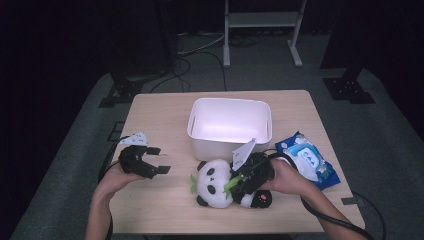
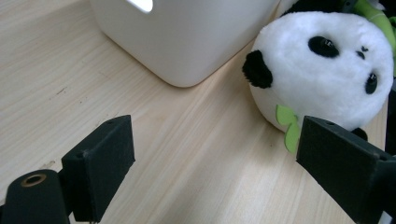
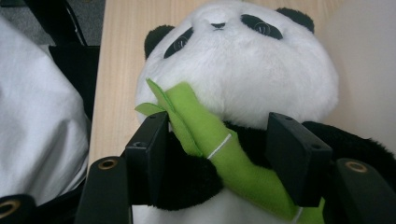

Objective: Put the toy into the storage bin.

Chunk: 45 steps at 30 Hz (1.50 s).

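A panda plush [image 1: 212, 182] lies on the wooden table [image 1: 150, 115] just in front of the white bin [image 1: 230, 102], its head toward the left. It holds a green bamboo stalk [image 3: 205, 126] across its black chest. My right gripper [image 1: 239, 184] is closed in on the panda's body, its jaws pressed to the black arm and the bamboo [image 3: 217, 154]. My left gripper [image 1: 159, 160] hovers open to the left of the panda, jaws wide with bare table between them [image 2: 215, 154]. The panda's white head [image 2: 322, 70] lies just beyond its right jaw.
The white bin [image 2: 187, 32] is empty and stands mid-table. A blue pack of wipes [image 1: 307, 159] lies right of the bin, behind my right hand. White cloth [image 3: 37, 116] hangs at the table's near edge. Dark floor and stand legs surround the table.
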Available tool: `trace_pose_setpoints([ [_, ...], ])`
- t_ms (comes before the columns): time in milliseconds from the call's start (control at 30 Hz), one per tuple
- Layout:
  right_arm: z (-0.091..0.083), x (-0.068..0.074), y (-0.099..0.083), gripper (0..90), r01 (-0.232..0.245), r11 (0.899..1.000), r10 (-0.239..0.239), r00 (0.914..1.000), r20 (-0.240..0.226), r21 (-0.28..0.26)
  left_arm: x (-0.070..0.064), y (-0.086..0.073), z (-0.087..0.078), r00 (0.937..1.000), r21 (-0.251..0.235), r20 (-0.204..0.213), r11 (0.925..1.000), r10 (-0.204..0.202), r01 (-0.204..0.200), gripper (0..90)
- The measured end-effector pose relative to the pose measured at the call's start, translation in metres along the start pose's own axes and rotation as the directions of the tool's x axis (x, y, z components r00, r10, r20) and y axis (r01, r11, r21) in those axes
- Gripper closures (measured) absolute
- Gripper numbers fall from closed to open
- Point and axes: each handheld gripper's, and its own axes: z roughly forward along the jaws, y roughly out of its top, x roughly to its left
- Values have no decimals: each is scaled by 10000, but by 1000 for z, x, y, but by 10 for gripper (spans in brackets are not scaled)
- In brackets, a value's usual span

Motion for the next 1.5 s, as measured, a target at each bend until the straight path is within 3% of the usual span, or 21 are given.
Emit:
trace_pose_setpoints([
  [400,11,-4,2,444,-207,9991,200,9997,168,377,-3,1,0,10000,-15,-9,10000,5,-5,101],
  [500,13,-6,7,430,-542,9966,541,9985,26,622,-2,1,0,10000,-30,-15,10000,-18,18,101],
  [667,15,-12,5,437,-730,9962,747,9966,-355,474,-1,0,1,10000,31,-47,10000,-33,33,101],
  [1000,18,-13,9,575,-1042,9911,1068,9939,-271,823,0,-1,0,9999,-41,-71,10000,-79,78,101],
  [1100,18,-12,8,620,-908,9929,927,9955,-218,763,1,-2,0,9999,-66,-94,9999,-130,129,101],
  [1233,18,-13,13,668,-632,9919,657,9976,-199,1103,1,-2,1,9998,-59,-99,9999,-150,149,101],
  [1333,18,-13,14,673,-551,9924,573,9982,-171,1096,1,-2,1,9998,-93,-82,9998,-161,161,101],
  [1500,8,-17,11,699,-833,9947,863,9951,-492,596,4,-4,0,9997,-141,-68,9997,-219,218,101],
])
